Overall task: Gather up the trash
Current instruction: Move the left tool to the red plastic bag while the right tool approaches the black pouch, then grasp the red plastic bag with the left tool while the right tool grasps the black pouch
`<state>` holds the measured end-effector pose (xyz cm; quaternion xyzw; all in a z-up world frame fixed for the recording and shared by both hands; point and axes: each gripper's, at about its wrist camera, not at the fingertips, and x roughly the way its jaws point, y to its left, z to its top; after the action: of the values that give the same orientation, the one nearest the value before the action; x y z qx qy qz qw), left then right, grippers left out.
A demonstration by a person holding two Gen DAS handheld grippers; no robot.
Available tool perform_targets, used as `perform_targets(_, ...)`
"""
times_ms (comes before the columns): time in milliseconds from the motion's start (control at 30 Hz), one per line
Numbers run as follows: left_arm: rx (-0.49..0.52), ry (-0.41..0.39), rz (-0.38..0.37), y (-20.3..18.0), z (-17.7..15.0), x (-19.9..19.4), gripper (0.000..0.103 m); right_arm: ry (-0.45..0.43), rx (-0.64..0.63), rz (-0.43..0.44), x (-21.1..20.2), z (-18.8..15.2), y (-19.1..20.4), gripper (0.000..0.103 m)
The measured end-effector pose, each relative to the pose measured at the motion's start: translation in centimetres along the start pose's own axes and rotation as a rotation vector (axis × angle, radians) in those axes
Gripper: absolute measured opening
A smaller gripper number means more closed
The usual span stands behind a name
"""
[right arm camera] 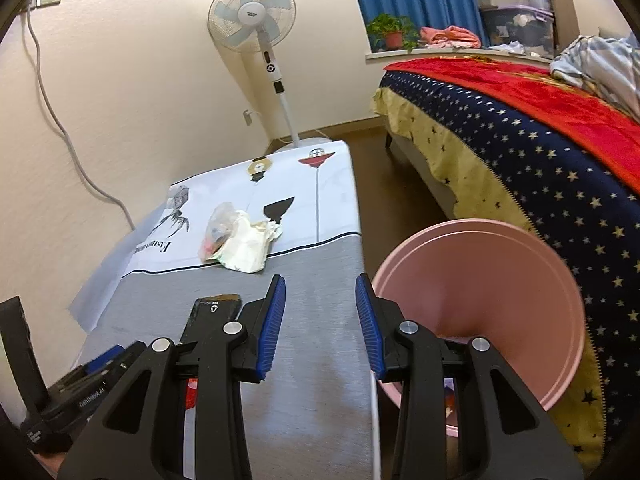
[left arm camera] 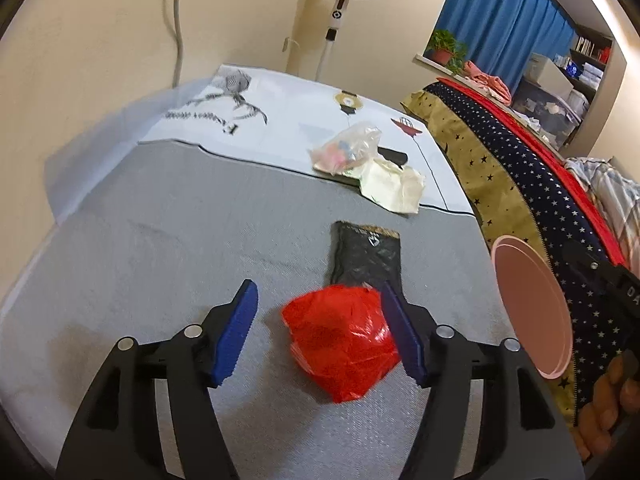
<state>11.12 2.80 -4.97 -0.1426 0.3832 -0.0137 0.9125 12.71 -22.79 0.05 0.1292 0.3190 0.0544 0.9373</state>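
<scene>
The red plastic bag [left arm camera: 340,352] lay crumpled on the grey table cover [left arm camera: 160,260], between the two spread fingers of the left gripper [left arm camera: 320,332] and closer to the finger at 3 o'clock, which it seemed to touch. It had no clear long axis, being a loose lump. The left gripper was open and held nothing. At 12 o'clock from the bag, just beyond it, lay a black packet [left arm camera: 366,256] with its long axis pointing away, and farther on a clear bag [left arm camera: 348,146] and a cream paper [left arm camera: 394,186]. The pink bin [right arm camera: 476,308] was at 3 o'clock, beside the table. The right gripper [right arm camera: 320,320] was open too, empty, well apart from the bag; so the left one was nearer and probably only needed to close.
</scene>
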Motion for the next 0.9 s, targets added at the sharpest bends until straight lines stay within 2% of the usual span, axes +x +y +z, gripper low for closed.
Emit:
perform_targets(167, 0.06, 0.071, -0.005, -1.5, -0.9, 1.6, 0.077, 0.018, -0.002, 0.017, 0.8, -0.2, 0.4, 0.037)
perform_targets(333, 0.122, 0.123, 0.028, -2.6, -1.5, 2.9, 0.078, 0.036, -0.005, 0.027, 1.4, -0.4, 0.6, 0.037)
perform_targets(500, 0.123, 0.093, 0.043, -2.2, -0.8, 2.5, 0.049, 0.057, -0.015, 0.045, 2.3, -0.6, 1.3, 0.037)
perform_targets(700, 0.056, 0.034, 0.068, -0.5, 0.6, 1.8, 0.036, 0.092, -0.049, 0.078, 3.9, -1.3, 3.4, 0.037)
perform_targets(900, -0.021, -0.054, 0.147, 1.5, 1.9, 0.8, 0.034, 0.134, -0.075, 0.109, 6.0, -2.1, 5.8, 0.037)
